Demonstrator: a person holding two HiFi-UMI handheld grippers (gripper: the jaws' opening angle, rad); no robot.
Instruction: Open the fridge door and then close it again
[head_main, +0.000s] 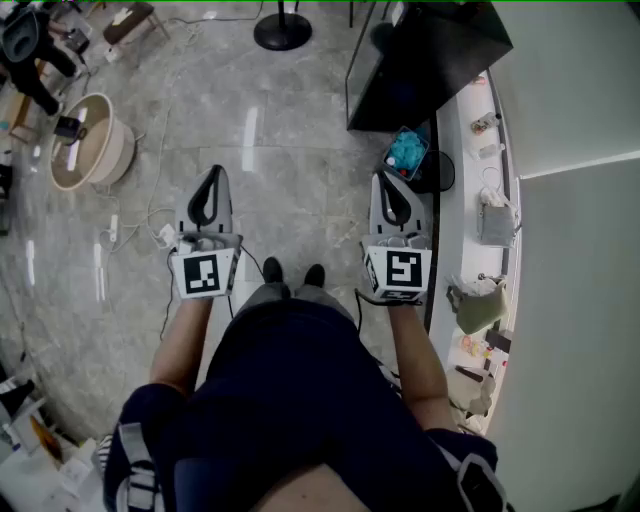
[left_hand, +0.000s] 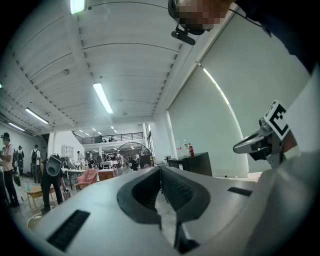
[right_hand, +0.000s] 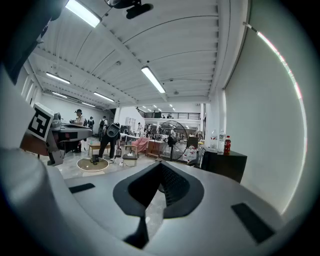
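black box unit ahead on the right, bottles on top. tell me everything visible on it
The black unit is a boxy, dark, smooth-faced cabinet, probably the fridge. It stands upright on the floor close to the pale wall. On its top stand a red bottle and clear bottles. No door stands open; any handle is too small to make out. The left gripper and right gripper, both shut and empty, are short of it.

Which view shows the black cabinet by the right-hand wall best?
The right gripper view: the black cabinet is seen level-on and largest, with bottles on top. The left gripper view shows it smaller; the head view shows it only from above.
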